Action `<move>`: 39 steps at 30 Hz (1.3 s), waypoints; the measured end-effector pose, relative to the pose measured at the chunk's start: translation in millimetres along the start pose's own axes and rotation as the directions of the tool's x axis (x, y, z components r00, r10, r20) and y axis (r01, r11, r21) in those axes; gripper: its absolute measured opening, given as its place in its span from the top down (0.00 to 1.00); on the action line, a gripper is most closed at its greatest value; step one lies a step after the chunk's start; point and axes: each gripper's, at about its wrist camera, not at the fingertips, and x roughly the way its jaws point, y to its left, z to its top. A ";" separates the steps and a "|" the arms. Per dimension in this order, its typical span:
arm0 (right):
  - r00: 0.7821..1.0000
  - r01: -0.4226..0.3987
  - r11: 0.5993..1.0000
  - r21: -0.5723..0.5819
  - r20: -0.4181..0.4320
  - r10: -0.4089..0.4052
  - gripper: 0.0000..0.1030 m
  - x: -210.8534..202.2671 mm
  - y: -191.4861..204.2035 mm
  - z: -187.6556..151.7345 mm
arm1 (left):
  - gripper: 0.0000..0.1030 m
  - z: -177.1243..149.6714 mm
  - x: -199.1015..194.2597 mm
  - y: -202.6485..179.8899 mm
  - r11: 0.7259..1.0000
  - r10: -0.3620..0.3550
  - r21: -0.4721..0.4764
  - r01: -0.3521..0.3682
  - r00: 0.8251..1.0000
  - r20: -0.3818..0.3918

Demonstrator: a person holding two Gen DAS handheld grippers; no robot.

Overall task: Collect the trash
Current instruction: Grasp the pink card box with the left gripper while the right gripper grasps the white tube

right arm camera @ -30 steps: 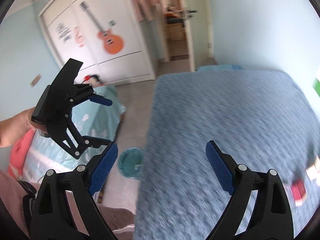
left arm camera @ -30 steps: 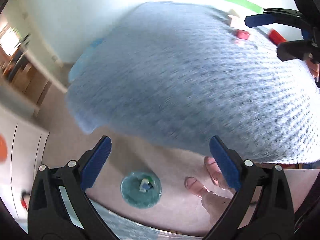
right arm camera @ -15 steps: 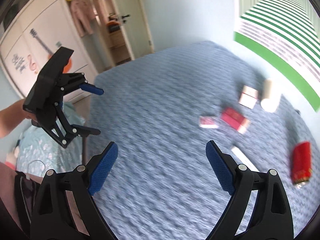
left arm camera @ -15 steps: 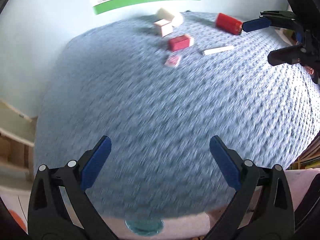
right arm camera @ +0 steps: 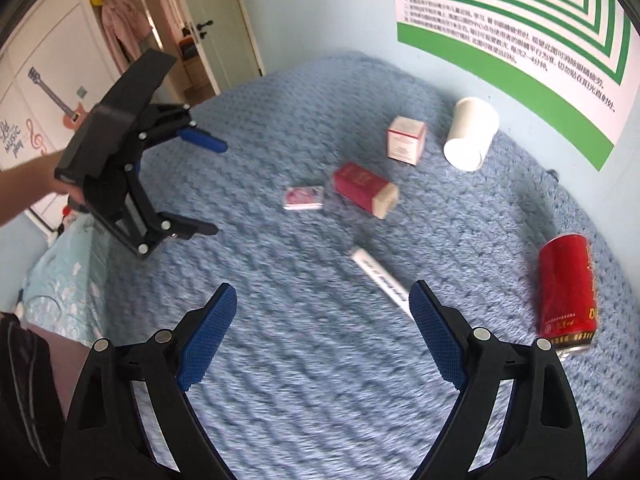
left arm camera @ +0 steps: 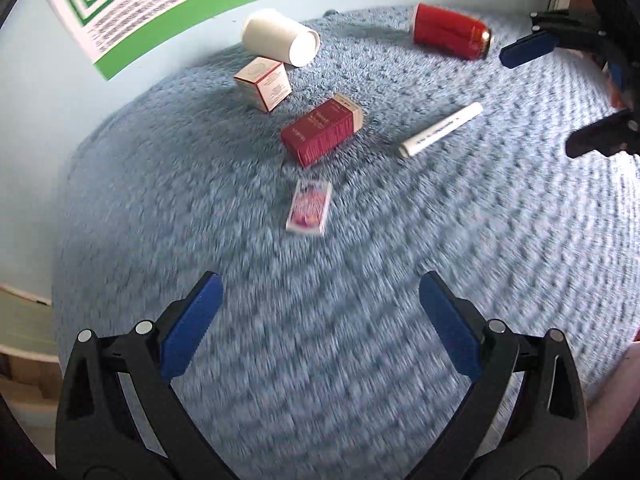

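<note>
Trash lies on a blue bed cover (left arm camera: 400, 280): a small pink packet (left arm camera: 309, 208) (right arm camera: 304, 198), a dark red box (left arm camera: 322, 130) (right arm camera: 365, 189), a white-pink box (left arm camera: 263, 83) (right arm camera: 405, 140), a white cup on its side (left arm camera: 280, 38) (right arm camera: 471, 134), a white tube (left arm camera: 440, 130) (right arm camera: 380, 276) and a red can (left arm camera: 450, 36) (right arm camera: 566, 292). My left gripper (left arm camera: 320, 320) (right arm camera: 212, 188) is open and empty above the bed, short of the packet. My right gripper (right arm camera: 322, 332) (left arm camera: 560, 92) is open and empty, with the tube just ahead.
A green-and-white poster (right arm camera: 520, 20) hangs on the blue wall behind the bed. A white wardrobe with a guitar sticker (right arm camera: 52, 96) and an open door (right arm camera: 200, 32) are at the left. A second bed with a light blue sheet (right arm camera: 64, 272) is beside this one.
Both grippers have swung from the floor and bin side toward the head of the bed. The trash pieces are now larger and closer. Both grippers stay open.
</note>
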 end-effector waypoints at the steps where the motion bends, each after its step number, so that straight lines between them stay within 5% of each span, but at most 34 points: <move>1: 1.000 -0.001 1.000 -0.006 -0.009 0.001 0.22 3.6 -3.2 0.8 | 0.07 3.0 4.8 1.5 1.000 -0.007 0.003 0.007 1.000 -0.003; 15: 0.991 -0.055 0.998 -0.025 -0.121 0.051 0.54 73.2 -51.4 -5.7 | 0.14 34.0 72.3 24.6 0.998 -0.062 -0.033 0.059 0.994 -0.085; 24: 0.993 -0.034 0.999 -0.011 -0.110 0.032 0.76 79.9 -60.4 -13.9 | 0.35 39.8 73.6 37.7 0.990 -0.122 -0.081 0.117 0.991 -0.060; 31: 0.991 -0.036 0.999 -0.006 -0.127 0.035 0.84 70.2 -55.0 -19.1 | 0.73 40.7 66.0 49.1 0.982 -0.146 -0.132 0.135 0.986 -0.078; 39: 0.991 -0.043 0.999 -0.016 -0.125 0.040 0.91 58.5 -37.3 -10.5 | 0.73 17.7 36.6 52.3 0.979 -0.135 -0.162 0.127 0.990 -0.040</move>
